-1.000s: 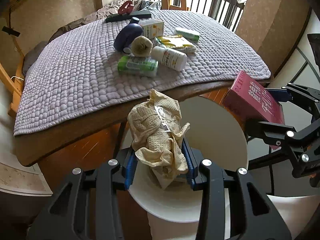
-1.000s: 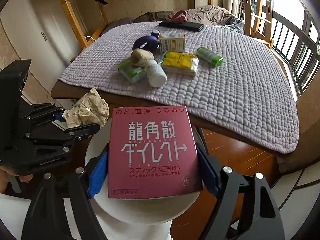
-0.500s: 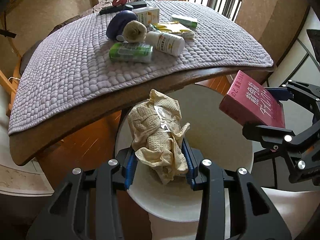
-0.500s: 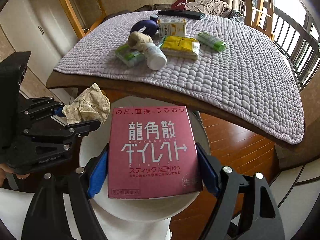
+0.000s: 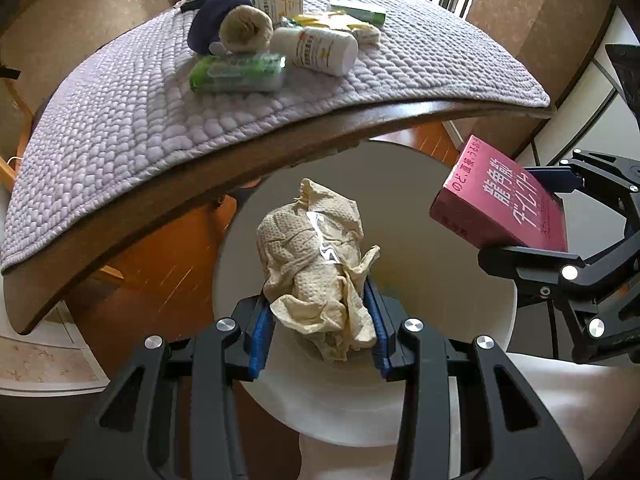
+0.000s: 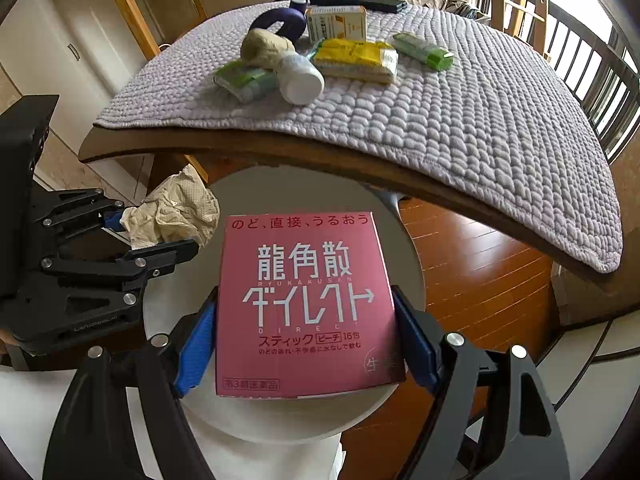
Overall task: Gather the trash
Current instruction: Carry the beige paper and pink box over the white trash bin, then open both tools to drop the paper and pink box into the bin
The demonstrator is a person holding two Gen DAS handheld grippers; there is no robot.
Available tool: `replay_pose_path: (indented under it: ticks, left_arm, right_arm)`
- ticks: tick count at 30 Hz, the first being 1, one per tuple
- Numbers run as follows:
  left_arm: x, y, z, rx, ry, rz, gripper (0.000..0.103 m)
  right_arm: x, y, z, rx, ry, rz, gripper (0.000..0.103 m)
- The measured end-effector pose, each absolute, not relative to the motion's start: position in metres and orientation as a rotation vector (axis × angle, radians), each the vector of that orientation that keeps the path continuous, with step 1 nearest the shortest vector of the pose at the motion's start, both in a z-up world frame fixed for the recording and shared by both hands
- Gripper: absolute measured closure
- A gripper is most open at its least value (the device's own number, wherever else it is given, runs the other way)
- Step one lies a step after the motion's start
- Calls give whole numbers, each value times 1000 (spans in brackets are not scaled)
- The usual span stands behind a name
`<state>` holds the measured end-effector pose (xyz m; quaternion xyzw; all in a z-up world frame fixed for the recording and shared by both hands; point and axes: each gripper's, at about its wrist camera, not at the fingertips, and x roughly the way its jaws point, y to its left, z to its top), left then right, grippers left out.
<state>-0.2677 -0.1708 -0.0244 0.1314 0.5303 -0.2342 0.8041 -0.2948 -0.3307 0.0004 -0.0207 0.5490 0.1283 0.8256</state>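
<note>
Shows a lilac quilted mat (image 5: pixel 120 120) spread over a wooden surface (image 5: pixel 400 118), above a glossy plank floor (image 6: pixel 472 264). Finds, bunched at the mat's far middle, a white bottle (image 5: pixel 320 50) on its side touching a green pack (image 5: pixel 236 74), a beige roll (image 5: pixel 246 30) against a dark purple object (image 5: pixel 214 12), and a white-and-orange carton (image 6: pixel 336 22) behind a yellow pack (image 6: pixel 354 60). Notes a green tube (image 6: pixel 422 51) just right of that pack and a black remote (image 6: pixel 356 2) at the far edge.

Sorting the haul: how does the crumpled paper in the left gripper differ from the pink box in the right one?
The crumpled paper is beige, soft and shapeless; the pink box is rigid, flat-faced and printed. The paper bulges past the left gripper; the box sits squarely in the right gripper. Both hang over the white bin.
</note>
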Motion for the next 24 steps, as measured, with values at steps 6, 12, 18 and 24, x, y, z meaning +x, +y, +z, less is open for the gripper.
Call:
replay_pose_path:
  ticks: [6,12,18,24]
  left_arm:
    - [-266,-179,-38,287,1155,-500,61]
    - [-266,-186,-52,296,1174,-496,61]
    - [-274,-193,-69,296,1190,-494,61]
    - [-272,-193,-82,300,1202,-494,61]
  right_arm:
    - [-291,-328,-12,-34,1190,278,25]
    - [-285,-325,-25,-13,1213,283,25]
    - [-279,-320,-38,-9,1237,286,25]
    - [-273,-312,-52,3,1245,288,25]
